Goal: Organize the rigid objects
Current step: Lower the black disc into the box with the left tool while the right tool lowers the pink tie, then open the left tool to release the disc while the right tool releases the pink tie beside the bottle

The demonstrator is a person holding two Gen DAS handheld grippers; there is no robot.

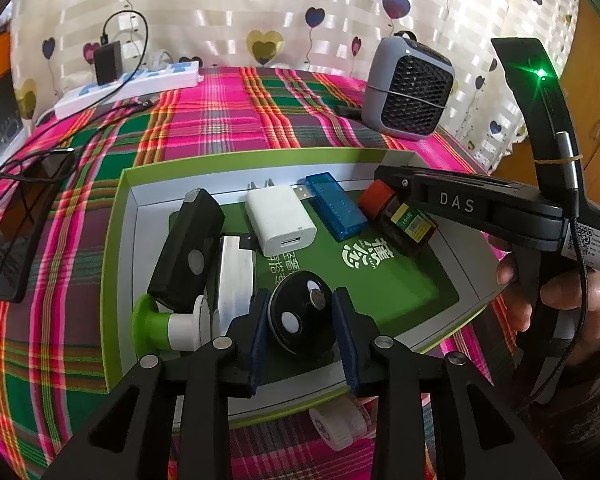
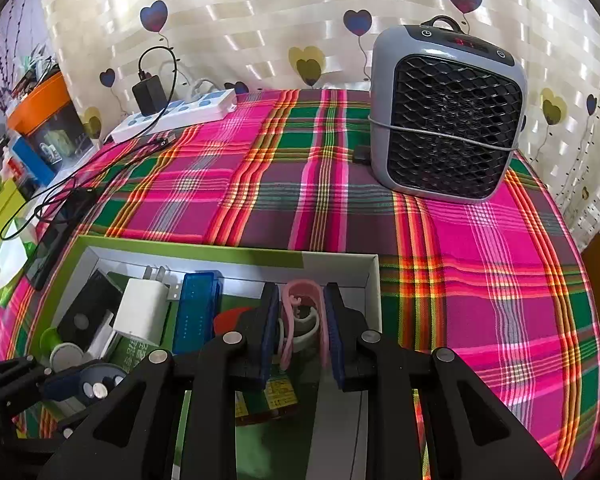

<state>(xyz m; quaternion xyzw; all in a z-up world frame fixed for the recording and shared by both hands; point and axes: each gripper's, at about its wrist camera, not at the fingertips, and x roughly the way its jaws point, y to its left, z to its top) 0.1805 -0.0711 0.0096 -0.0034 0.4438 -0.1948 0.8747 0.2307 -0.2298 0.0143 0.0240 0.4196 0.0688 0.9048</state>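
**Box nearly packed, pink loop yet to land**

Left wrist view first. Already down inside the green-rimmed box [image 1: 120, 208]: black oblong gadget [image 1: 188, 248], white charger [image 1: 280, 220], blue USB stick [image 1: 336, 206], red-lidded jar [image 1: 396, 216], silver block [image 1: 236, 276], green-and-white spool [image 1: 168, 326]. And at the near end, flat on the green floor, the black disc [image 1: 296, 316], straddled by the left gripper [image 1: 302, 332]. Jaws parted on either side of it, pads apparently clear of the rim, though hard to make out any real gap. Reads as placed rather than held.

Left out on the plaid cloth [image 1: 220, 120]: a white tape roll [image 1: 340, 424], just beside the box's near wall. Likely one more pickup. Also a dark phone [image 1: 16, 240], well off to the left, quite possibly no part of the job.

Over to the right wrist view. Right gripper [image 2: 302, 328] clamped firmly on a pink loop [image 2: 300, 304], with a white ring [image 2: 306, 330] caught inside it. Held up over the right end of the box, above the jar, not set down yet. Bare floor showing beside the jar, toward the right-hand wall. Room enough there, by the look of it.

So, by the lie of things: seven pieces in, one in the air, one waiting on the cloth. Close to done, not done.
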